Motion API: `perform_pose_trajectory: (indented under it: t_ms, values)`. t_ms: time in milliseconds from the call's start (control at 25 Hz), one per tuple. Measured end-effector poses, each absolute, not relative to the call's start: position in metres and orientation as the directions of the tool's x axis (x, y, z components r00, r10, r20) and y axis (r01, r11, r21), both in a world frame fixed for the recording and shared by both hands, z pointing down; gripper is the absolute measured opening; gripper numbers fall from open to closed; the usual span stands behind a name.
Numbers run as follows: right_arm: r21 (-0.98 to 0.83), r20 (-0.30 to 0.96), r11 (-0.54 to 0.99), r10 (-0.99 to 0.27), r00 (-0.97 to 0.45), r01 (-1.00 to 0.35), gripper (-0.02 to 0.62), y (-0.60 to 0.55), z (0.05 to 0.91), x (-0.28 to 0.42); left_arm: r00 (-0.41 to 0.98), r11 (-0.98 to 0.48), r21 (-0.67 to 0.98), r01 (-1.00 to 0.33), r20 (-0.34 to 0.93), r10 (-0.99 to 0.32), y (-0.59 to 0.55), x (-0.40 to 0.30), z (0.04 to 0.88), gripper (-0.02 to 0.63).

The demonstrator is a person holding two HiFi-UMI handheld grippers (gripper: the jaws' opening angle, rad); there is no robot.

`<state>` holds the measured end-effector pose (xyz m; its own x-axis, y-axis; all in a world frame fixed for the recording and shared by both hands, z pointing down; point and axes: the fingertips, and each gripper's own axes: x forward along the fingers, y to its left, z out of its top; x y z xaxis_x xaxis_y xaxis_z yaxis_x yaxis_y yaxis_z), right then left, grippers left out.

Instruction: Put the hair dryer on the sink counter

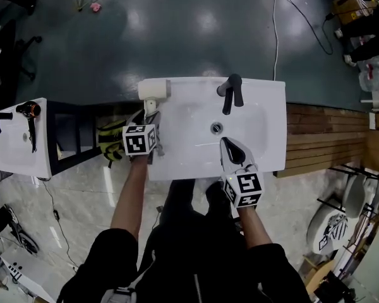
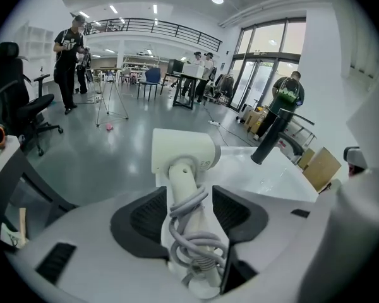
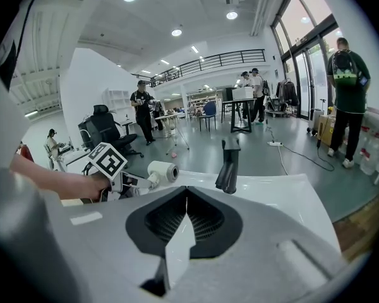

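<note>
A white hair dryer lies on the back left corner of the white sink counter, its grey cord wound round the handle. My left gripper is open around that handle. In the left gripper view the hair dryer points away from me, and narrow gaps show between the handle and the left gripper pads. My right gripper hovers over the basin near the front edge, shut with nothing in it. The right gripper view shows the right gripper jaws meeting, with the hair dryer off to the left.
A black faucet stands at the back of the basin, with the drain below it. To the left are a black frame, yellow-black gloves and a white stand holding a black hair dryer. Wooden boards lie on the right.
</note>
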<state>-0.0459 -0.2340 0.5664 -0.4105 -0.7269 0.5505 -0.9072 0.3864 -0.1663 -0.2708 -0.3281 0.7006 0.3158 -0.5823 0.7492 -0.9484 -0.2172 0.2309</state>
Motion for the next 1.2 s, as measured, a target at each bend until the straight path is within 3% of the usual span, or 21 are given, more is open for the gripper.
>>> perform_pose_trajectory:
  t_ms: [280, 440, 640, 1200]
  values:
    - [-0.154, 0.542, 0.392, -0.734, -0.409, -0.907, 0.005, -0.23, 0.562, -0.049, 0.337, -0.241, 0.237, -0.941, 0.712, -0.616, -0.327, -0.27, 0.684, 0.204]
    - [-0.154, 0.534, 0.391, -0.739, -0.41, -0.907, 0.005, -0.227, 0.557, -0.05, 0.338, -0.253, 0.226, -0.941, 0.686, -0.645, -0.32, -0.27, 0.673, 0.091]
    - [-0.156, 0.519, 0.404, -0.743, -0.423, -0.901, 0.005, -0.225, 0.553, -0.06, 0.34, -0.279, 0.202, -0.939, 0.671, -0.658, -0.309, -0.271, 0.662, 0.027]
    - [-0.157, 0.451, 0.508, -0.726, -0.519, -0.847, 0.005, -0.227, 0.525, -0.088, 0.348, -0.324, 0.156, -0.933, 0.618, -0.705, -0.276, -0.263, 0.61, 0.014]
